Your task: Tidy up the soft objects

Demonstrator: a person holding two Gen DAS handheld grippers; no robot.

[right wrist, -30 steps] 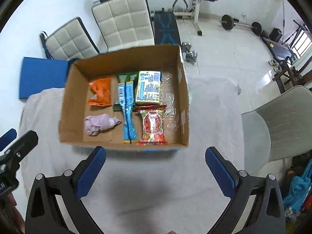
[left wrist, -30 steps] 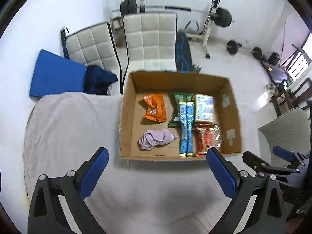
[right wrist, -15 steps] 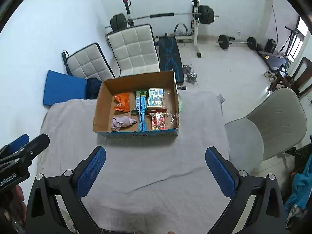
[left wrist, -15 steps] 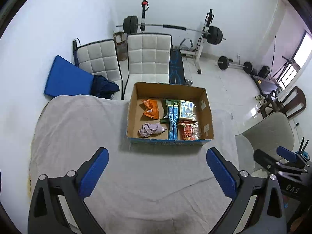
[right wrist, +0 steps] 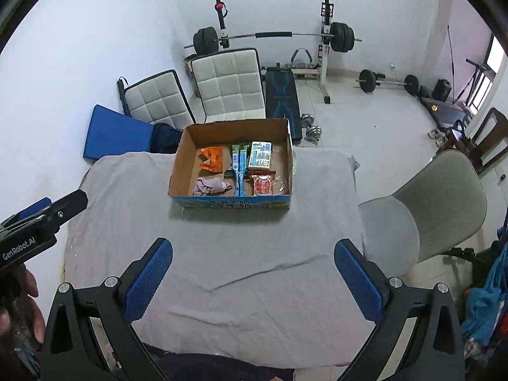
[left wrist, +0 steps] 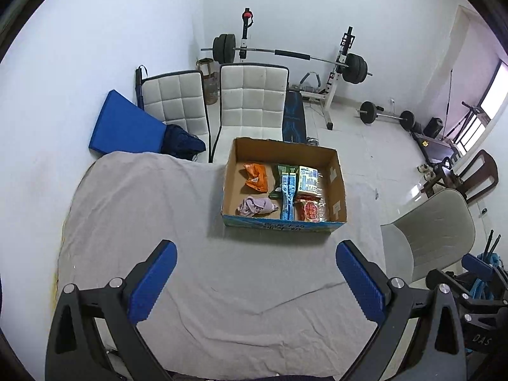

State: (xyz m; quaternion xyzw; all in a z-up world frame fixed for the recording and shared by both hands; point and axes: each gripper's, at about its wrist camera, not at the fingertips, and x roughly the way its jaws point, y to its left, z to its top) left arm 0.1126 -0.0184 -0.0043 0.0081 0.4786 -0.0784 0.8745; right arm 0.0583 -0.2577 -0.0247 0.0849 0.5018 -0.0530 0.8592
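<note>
A cardboard box (left wrist: 338, 187) (right wrist: 181, 162) stands at the far side of a table under a grey cloth (left wrist: 143, 209) (right wrist: 133, 197). Inside lie a lilac cloth (left wrist: 254, 206) (right wrist: 211, 186), an orange packet (left wrist: 256, 177) (right wrist: 211, 162), a blue packet (left wrist: 288, 195) (right wrist: 239, 171), a green packet (left wrist: 281, 171), a pale boxed pack (left wrist: 307, 180) (right wrist: 261, 155) and a red packet (left wrist: 309, 210) (right wrist: 263, 185). My left gripper (left wrist: 255, 281) and right gripper (right wrist: 252, 277) are both open and empty, held well back over the near part of the table.
Two white padded chairs (left wrist: 250, 101) and a blue mat (left wrist: 123, 127) stand behind the table. A grey chair (right wrist: 441, 206) stands at the table's right side. A barbell rack (right wrist: 276, 36) and weights sit on the floor at the back.
Both grippers have pulled back and up from the box, which now looks much smaller and farther. Both stay open and empty.
</note>
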